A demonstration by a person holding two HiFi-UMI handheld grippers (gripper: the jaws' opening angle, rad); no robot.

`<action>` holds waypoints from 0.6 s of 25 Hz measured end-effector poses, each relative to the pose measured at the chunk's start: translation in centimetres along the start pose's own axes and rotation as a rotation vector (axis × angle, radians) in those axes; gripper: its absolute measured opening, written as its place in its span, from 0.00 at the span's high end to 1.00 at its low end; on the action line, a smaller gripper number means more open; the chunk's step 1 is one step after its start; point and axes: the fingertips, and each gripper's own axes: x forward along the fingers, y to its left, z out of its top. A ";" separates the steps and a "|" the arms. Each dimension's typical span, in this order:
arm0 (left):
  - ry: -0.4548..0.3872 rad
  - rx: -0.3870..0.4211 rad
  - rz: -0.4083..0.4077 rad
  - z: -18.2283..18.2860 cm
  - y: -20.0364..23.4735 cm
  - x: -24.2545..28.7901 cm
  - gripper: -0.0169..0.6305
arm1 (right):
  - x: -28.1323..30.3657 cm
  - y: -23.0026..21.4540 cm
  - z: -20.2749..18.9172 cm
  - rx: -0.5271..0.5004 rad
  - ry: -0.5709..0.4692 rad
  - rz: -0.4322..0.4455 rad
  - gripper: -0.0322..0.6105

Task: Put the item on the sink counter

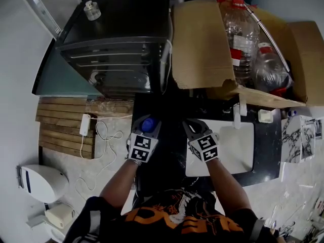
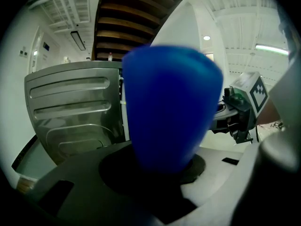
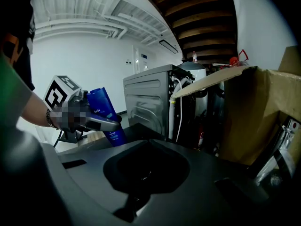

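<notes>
Item: one blue, tapered plastic bottle with a printed label (image 2: 171, 107), smooth-walled. Location: clamped in my left tongs (image 1: 150, 130) at about mid-body, the jaws standing fairly wide around it, held over the dark stone sink counter (image 1: 169, 158) just left of the white rectangular basin (image 1: 243, 153). I cannot tell whether its base touches the counter yet. My right tongs (image 1: 194, 127) hold nothing, and I cannot make out how far apart their jaws stand. Handling, by my estimate: light to middling weight depending on fill, walls stiff but giving a little under pressure, and the surface slick. The taper invites slipping, so the mid-body is the place to hold. Set it down base first, since a narrow foot may tip.
</notes>
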 end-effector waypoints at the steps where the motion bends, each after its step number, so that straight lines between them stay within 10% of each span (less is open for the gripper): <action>1: 0.010 0.000 -0.002 -0.2 0.0 0.2 0.72 | 0.1 0.1 -0.1 0.001 0.004 0.002 0.93; 15: 0.090 0.009 -0.016 -1.6 0.2 2.2 0.72 | 0.9 0.9 -1.1 -0.012 0.042 0.011 0.93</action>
